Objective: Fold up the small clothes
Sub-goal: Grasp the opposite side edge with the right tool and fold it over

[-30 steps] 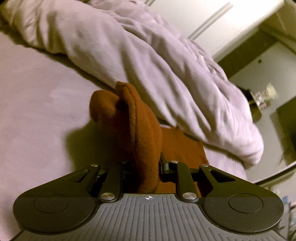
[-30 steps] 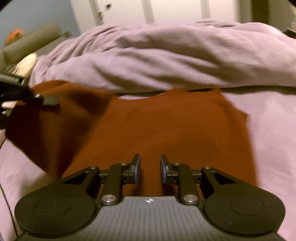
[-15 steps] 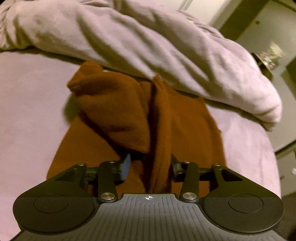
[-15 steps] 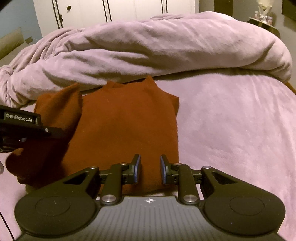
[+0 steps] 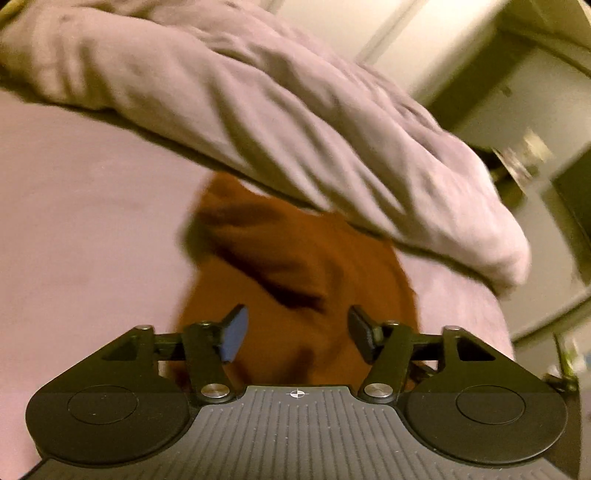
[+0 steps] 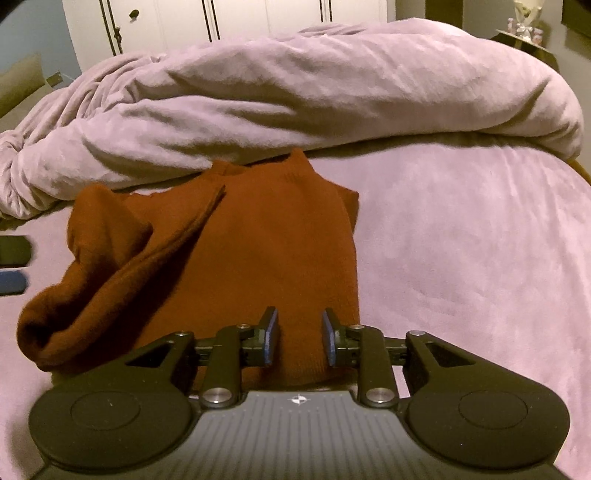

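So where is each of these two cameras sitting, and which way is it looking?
Left wrist: rides on the left gripper, aimed down over the rust sweater toward the heaped duvet; its own two fingers show, opening, nothing between them.
Right wrist: rides on the right gripper, facing the sweater, duvet and wardrobe doors; its fingers show, opening.
Shared: sweater, duvet, bed sheet.

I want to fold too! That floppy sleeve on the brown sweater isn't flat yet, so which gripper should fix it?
Probably the left gripper: its jaws are opening, empty, beside the bunched sleeve. The right gripper sits at the sweater's flat hem.
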### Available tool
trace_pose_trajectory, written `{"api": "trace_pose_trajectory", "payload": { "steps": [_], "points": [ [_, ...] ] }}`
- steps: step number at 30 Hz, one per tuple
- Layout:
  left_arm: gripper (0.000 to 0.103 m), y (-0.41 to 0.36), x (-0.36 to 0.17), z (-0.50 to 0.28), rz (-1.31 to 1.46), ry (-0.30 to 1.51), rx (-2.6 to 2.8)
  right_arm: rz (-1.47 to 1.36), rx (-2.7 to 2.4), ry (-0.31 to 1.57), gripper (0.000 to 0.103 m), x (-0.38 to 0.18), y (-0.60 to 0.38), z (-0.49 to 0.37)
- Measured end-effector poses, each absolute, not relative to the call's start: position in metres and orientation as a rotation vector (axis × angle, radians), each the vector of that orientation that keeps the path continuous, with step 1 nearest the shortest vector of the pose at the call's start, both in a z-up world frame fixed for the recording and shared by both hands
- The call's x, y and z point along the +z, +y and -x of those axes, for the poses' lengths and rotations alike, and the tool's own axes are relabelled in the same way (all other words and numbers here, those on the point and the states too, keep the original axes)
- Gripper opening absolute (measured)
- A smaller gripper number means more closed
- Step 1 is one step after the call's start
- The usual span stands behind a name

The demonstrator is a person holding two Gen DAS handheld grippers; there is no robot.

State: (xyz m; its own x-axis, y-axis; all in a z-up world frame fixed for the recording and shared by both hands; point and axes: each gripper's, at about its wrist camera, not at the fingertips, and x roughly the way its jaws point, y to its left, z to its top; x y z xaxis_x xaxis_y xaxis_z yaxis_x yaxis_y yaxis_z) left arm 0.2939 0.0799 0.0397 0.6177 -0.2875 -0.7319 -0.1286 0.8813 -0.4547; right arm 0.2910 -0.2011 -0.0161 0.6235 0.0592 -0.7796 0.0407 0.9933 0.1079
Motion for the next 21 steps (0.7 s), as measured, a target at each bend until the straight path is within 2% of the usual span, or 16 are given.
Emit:
{"api": "trace_pose_trajectory", "payload": {
  "steps": [6,8,10,14,21],
  "points": [
    [0.068,0.125,0.008,-0.291,0.524,0.997,0.162,-0.145,0.116,0.824,0.027,0.006,-0.178,-0.302],
    [0.068,0.128,0.000,-0.292,0.495,1.021,0.197,-0.152,0.173,0.809,0.031,0.011,-0.164,-0.307],
    [0.068,0.127,-0.005,-0.292,0.454,1.040,0.231,-0.154,0.239,0.804,0.040,0.013,-0.145,-0.313],
    [0.068,0.134,-0.011,-0.288,0.423,1.036,0.303,-0.078,0.359,0.765,0.048,0.014,-0.103,-0.318],
    [0.070,0.146,-0.021,-0.280,0.382,1.082,0.360,0.037,0.376,0.771,0.048,-0.004,-0.068,-0.336]
  ]
}}
